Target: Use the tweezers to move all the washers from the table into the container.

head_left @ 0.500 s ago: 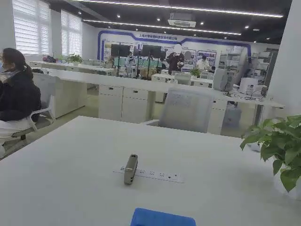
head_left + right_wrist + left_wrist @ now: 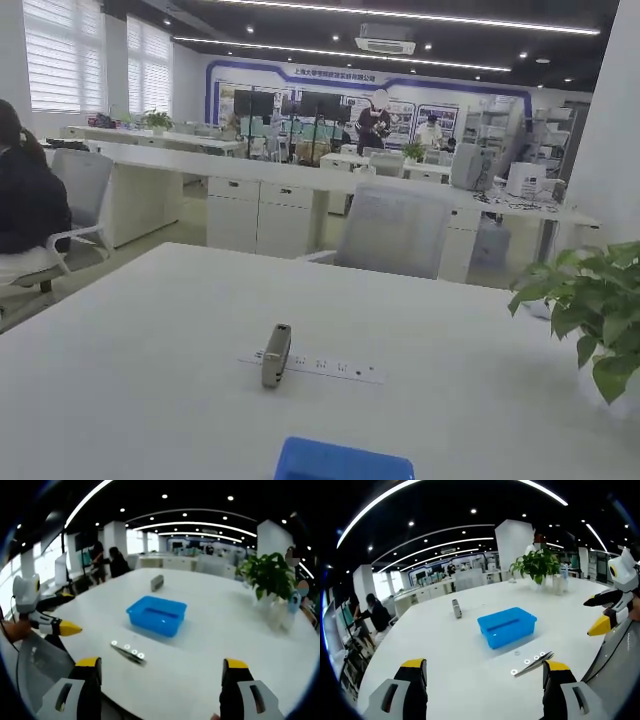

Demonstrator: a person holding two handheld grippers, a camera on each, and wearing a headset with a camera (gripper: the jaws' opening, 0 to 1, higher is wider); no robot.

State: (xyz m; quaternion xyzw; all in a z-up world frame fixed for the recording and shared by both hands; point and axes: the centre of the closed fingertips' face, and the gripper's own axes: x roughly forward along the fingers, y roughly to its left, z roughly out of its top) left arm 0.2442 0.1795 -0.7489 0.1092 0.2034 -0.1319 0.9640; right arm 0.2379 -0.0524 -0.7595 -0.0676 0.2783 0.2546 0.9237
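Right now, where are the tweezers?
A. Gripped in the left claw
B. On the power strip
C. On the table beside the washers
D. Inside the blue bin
C: the tweezers lie flat on the table next to the washers, outside the bin.

Left gripper [image 2: 482, 672]: jaws spread wide, yellow tips at either side of the bottom of its own view. In the right gripper view it sits at the far left, white body up, yellow-tipped jaws parted and pointing right, toward the middle. Right gripper [image 2: 160, 667]: same state, jaws wide apart in its own view, and in the left gripper view it's at the right edge, jaws parted and pointing left. The two look roughly level with each other, though the fisheye makes that hard to call.
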